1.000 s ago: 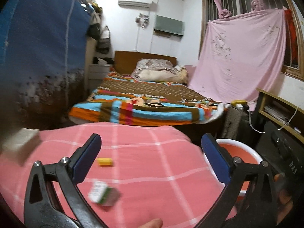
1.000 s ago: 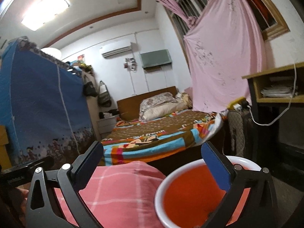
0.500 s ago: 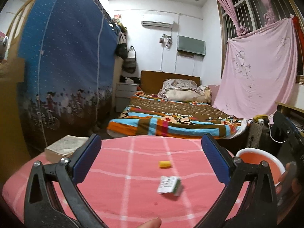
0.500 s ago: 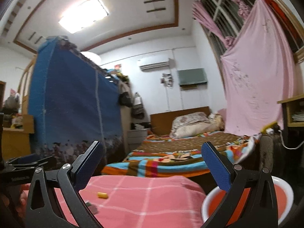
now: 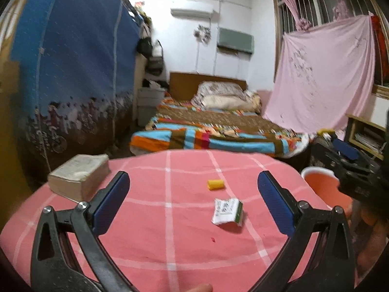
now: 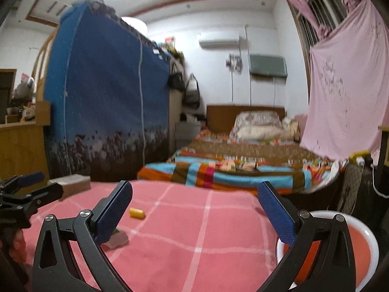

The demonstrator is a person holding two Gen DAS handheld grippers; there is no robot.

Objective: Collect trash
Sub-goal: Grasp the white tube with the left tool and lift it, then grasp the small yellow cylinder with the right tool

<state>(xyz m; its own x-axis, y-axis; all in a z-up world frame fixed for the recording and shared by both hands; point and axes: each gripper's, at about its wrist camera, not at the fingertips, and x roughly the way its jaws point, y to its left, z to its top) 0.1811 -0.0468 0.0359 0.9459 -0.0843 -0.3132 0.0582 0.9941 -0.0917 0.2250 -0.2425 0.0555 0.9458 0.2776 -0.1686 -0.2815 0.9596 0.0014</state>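
A small yellow piece of trash (image 5: pixel 215 184) and a crumpled white and green wrapper (image 5: pixel 227 211) lie on the pink checked tablecloth (image 5: pixel 170 231). My left gripper (image 5: pixel 193 203) is open and empty, hovering above the cloth with the wrapper between its fingers. My right gripper (image 6: pixel 194 215) is open and empty; the yellow piece (image 6: pixel 137 213) lies just right of its left finger, which partly hides the wrapper (image 6: pixel 118 237). A red basin with a white rim (image 6: pixel 364 250) stands at the table's right edge, also in the left wrist view (image 5: pixel 323 182).
A thick old book (image 5: pixel 79 176) lies at the table's far left corner. Behind the table stand a bed with a striped blanket (image 5: pixel 209 136), a blue fabric wardrobe (image 5: pixel 73 85) and a pink sheet (image 5: pixel 323 80) hung by the window.
Both grippers tilted down and pulled back, so the table and its trash fill more of each view. The wrapper and yellow piece have not moved. Both grippers stay open.
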